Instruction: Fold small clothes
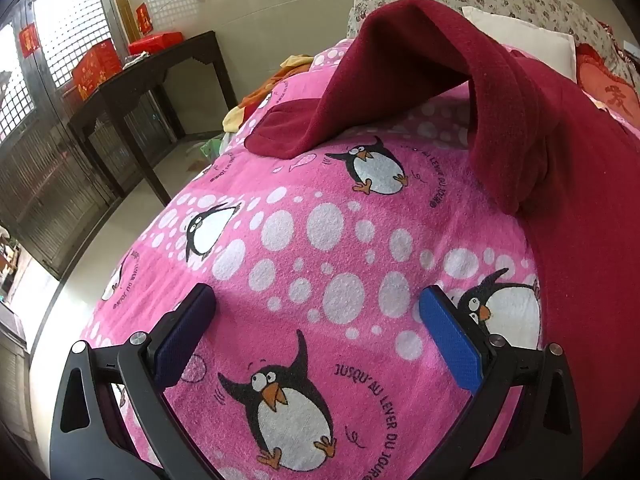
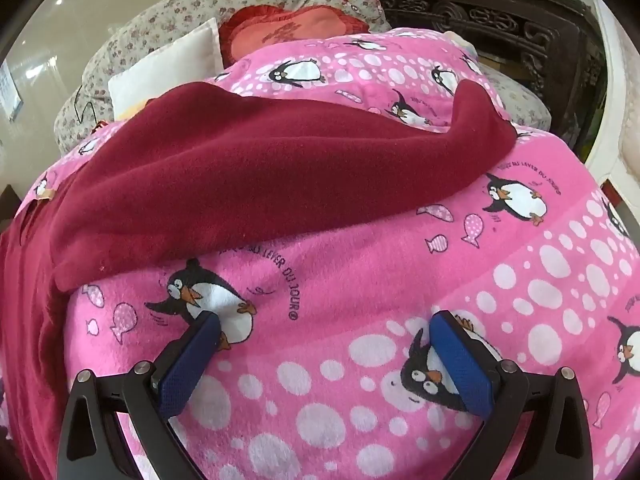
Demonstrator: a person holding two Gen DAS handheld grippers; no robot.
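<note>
A dark red fleece garment (image 1: 580, 208) lies on a pink penguin-print blanket (image 1: 320, 240). In the left wrist view one sleeve (image 1: 340, 112) arches up and reaches left, its cuff resting on the blanket. My left gripper (image 1: 316, 300) hovers open over bare blanket, short of the garment, nothing between its blue pads. In the right wrist view the garment (image 2: 240, 180) spreads across the upper middle, a sleeve stretching right to its tip (image 2: 480, 120). My right gripper (image 2: 324, 324) is open above the blanket, just below the garment's near edge, holding nothing.
A dark wooden table (image 1: 152, 80) with red boxes stands left of the bed. A white pillow (image 2: 168, 68), a red heart cushion (image 2: 288, 28) and a floral cushion (image 2: 160, 20) lie at the far end. Carved dark furniture (image 2: 500, 28) stands at the right.
</note>
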